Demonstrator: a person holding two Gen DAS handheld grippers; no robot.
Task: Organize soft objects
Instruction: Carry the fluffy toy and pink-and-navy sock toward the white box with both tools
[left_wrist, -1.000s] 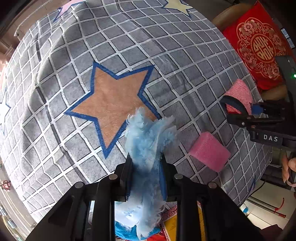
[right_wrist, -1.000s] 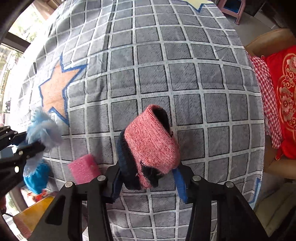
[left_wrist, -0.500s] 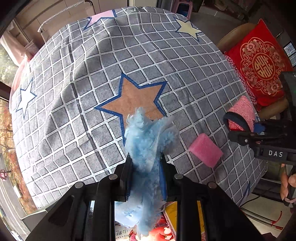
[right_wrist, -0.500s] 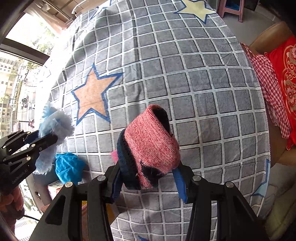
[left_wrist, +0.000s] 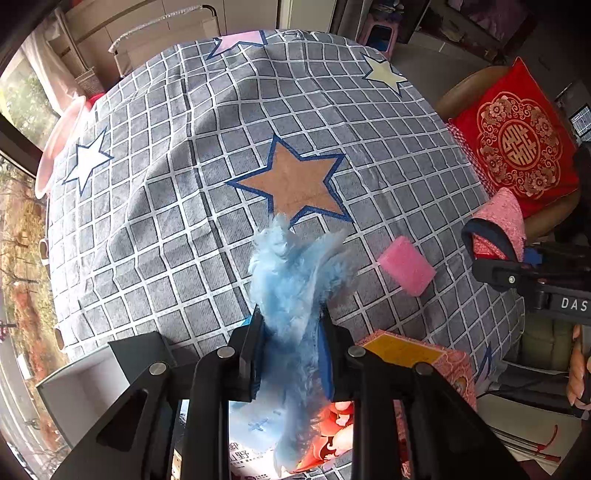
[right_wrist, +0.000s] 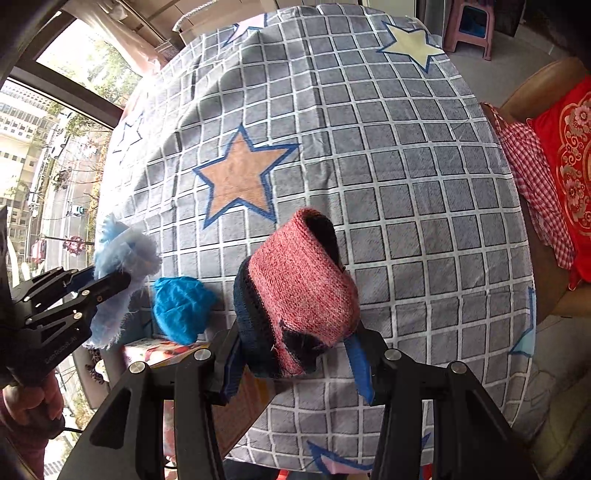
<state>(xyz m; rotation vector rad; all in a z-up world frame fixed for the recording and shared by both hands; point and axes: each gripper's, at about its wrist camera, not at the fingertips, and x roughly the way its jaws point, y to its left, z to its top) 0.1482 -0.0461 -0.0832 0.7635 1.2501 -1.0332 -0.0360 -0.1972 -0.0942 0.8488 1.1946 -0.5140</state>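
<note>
So that they could be carried off the worktop (left_wrist: 177, 192), the fluff (left_wrist: 291, 266) was pinched in the left jaws and the sock (right_wrist: 299, 284) in the right jaws, above the box (left_wrist: 417, 354).

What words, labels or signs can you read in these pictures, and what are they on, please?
"DAS": white letters on the right gripper, cut off at the picture's edge.
Double-happiness sign in gold on the red cushion.
"野": one character on the printed box under the left gripper; the rest is hidden.
Lettering on the left gripper's body, right wrist view: too faint.
</note>
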